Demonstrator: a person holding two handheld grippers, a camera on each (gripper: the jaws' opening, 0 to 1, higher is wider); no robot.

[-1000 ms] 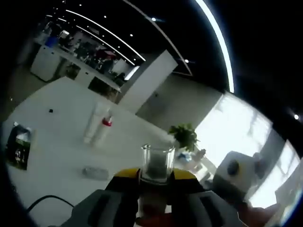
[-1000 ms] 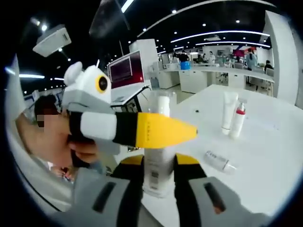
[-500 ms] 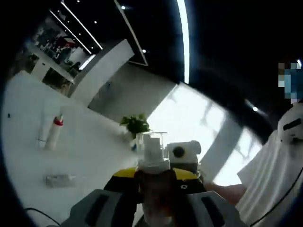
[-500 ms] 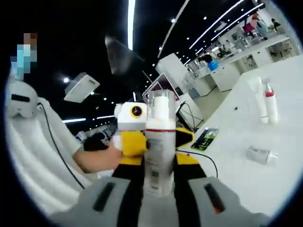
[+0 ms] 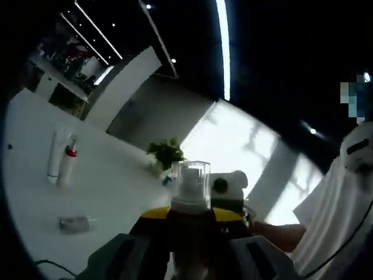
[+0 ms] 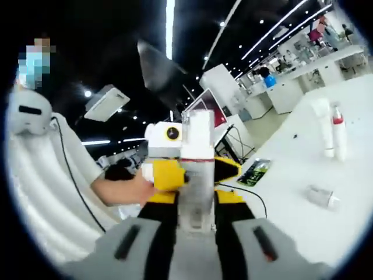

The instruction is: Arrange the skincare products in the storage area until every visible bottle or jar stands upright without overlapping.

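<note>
Clear plastic is capping the pump bottle that the left gripper is pinching between its yellow-tipped jaws, raised well above the tabletop. In the right gripper view, the right gripper is clamping the same kind of white bottle upright between its jaws, with the left gripper lying just behind it and a person's hand gripping that tool.

On the white tabletop, well apart from both grippers, a white tube and a red-collared bottle are standing side by side, nearly touching. Nearer, a small clear bottle is lying on its side. In the right gripper view, a dark packet is lying flat near the tabletop's edge.

A green plant is standing beyond the tabletop.
</note>
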